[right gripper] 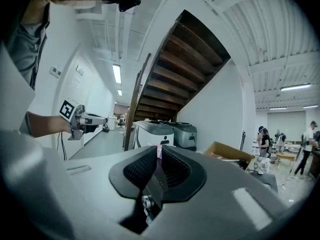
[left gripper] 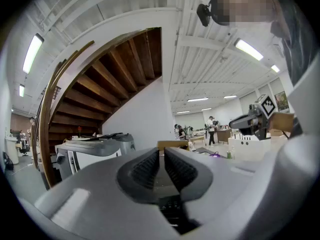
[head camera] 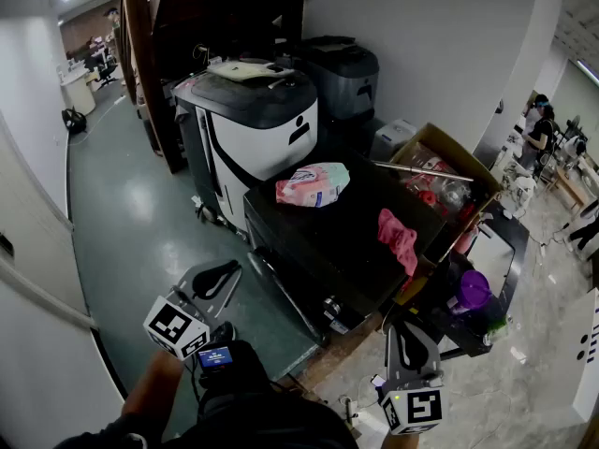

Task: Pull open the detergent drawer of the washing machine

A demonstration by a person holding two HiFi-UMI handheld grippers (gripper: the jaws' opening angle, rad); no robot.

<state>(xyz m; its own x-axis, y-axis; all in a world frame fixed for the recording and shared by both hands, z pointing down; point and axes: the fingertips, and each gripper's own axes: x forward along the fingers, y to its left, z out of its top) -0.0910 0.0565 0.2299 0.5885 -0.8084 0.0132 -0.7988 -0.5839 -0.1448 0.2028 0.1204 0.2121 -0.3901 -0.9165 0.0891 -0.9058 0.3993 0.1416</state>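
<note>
Bearing a pink packet and cloth, the washing machine looks black.

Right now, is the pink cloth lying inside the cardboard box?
No, the pink cloth lies on the black top, outside the cardboard box.

There are 2 tongs, 2 machines and 1 cardboard box.

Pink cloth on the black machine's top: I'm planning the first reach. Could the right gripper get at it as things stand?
Probably yes. The right gripper, shut and empty, hangs short of the black machine; nothing stands between it and the pink cloth. It would need to move forward and open.
</note>
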